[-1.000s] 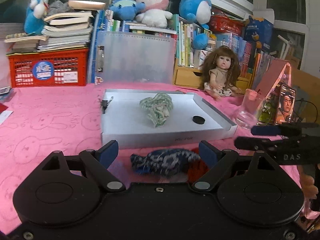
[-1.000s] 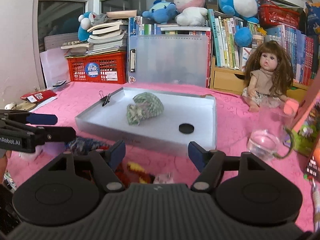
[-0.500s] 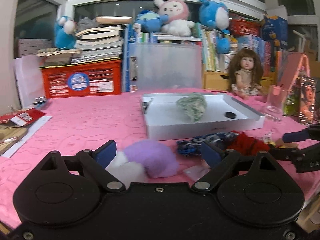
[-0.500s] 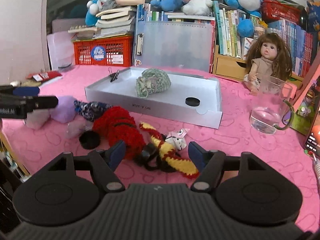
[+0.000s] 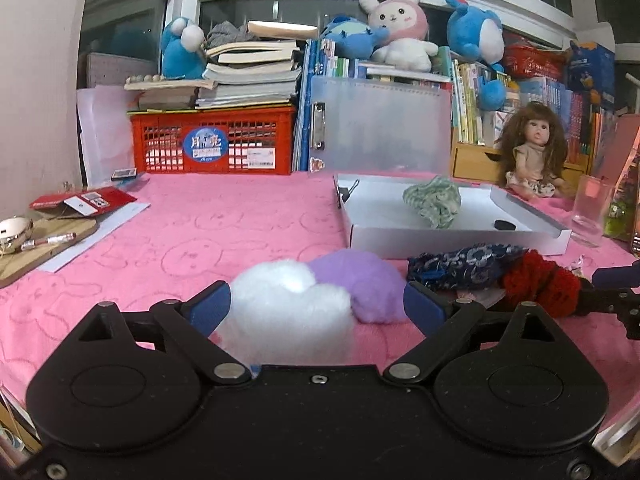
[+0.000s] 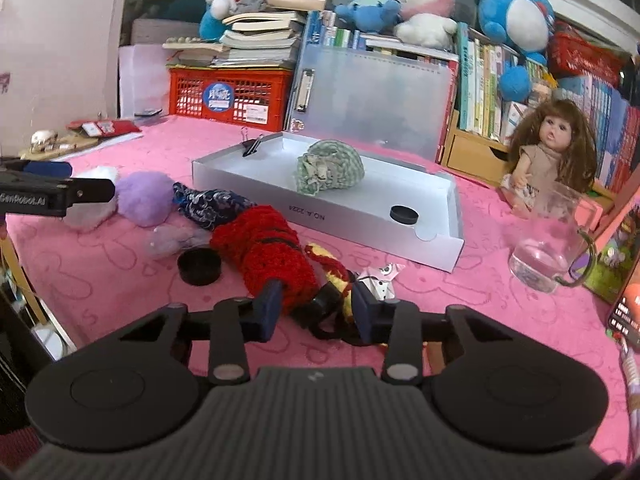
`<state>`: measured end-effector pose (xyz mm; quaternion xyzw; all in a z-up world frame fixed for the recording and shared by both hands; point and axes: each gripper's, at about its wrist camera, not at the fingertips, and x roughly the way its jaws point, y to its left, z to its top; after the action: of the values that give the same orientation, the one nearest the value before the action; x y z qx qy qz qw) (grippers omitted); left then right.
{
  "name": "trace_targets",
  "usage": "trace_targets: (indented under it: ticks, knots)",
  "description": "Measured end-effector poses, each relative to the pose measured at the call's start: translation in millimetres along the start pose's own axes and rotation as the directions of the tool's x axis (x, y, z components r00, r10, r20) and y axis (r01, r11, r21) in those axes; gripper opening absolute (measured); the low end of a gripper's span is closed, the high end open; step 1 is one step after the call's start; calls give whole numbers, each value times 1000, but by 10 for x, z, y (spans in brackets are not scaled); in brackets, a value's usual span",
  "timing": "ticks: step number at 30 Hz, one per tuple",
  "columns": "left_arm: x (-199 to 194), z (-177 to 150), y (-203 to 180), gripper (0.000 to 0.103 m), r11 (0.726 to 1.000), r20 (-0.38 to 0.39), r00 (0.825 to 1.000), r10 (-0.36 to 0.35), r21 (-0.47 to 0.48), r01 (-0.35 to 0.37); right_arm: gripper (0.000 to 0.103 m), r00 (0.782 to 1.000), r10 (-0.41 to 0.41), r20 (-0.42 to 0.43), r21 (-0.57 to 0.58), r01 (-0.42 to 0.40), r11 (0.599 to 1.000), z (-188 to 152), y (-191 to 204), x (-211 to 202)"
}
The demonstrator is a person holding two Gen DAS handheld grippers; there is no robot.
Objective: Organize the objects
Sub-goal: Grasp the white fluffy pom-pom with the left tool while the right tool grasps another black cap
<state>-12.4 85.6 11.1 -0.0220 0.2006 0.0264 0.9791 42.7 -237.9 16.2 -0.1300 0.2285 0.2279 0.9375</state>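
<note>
White fluff fills the gap in your left-wrist view: the soft white pompom (image 5: 292,308) sits between the spread fingers of your left gripper (image 5: 316,306), pads clear of it, with the lilac plush ball (image 5: 360,286) touching its far side. Close here and you may pinch both, or the fluff may squash and slip free. Neither ball has a long axis to speak of.

In the right-wrist view, your right gripper (image 6: 316,312) has just been closing, and its jaws stand narrow around the near end of the red crocheted roll (image 6: 268,252), where a black band and the red-and-yellow knitted strip (image 6: 332,276) tangle; I cannot tell whether the pads press yet. The roll lies on the pink cloth (image 6: 120,264), just before the white shallow cardboard tray (image 6: 360,224), long axis running from your fingers away to the upper left. Lifting could drag the strip, or the black round cap (image 6: 199,267) beside it.
</note>
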Motion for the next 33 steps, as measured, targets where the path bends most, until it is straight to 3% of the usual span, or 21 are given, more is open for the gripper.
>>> trace_targets:
  ticks: [6,18,25,33]
  knots:
    - [20,-40,-3,93,1000,-9,1000,7,-1,-7,45,1000,-16,-8,-24,16,1000,-24,45,27]
    - [16,-31,15,91,1000,-4,1000,4,-30,-4,45,986,-162,-39,40,164,986,-6,-116,69]
    - [16,-49,-15,91,1000,-4,1000,25,-9,-25,45,993,-120,-23,-71,118,990,-25,91,78]
    - [16,-83,-46,90,999,-1,999,45,6,-45,45,980,-196,-26,-159,189,969,-52,216,194]
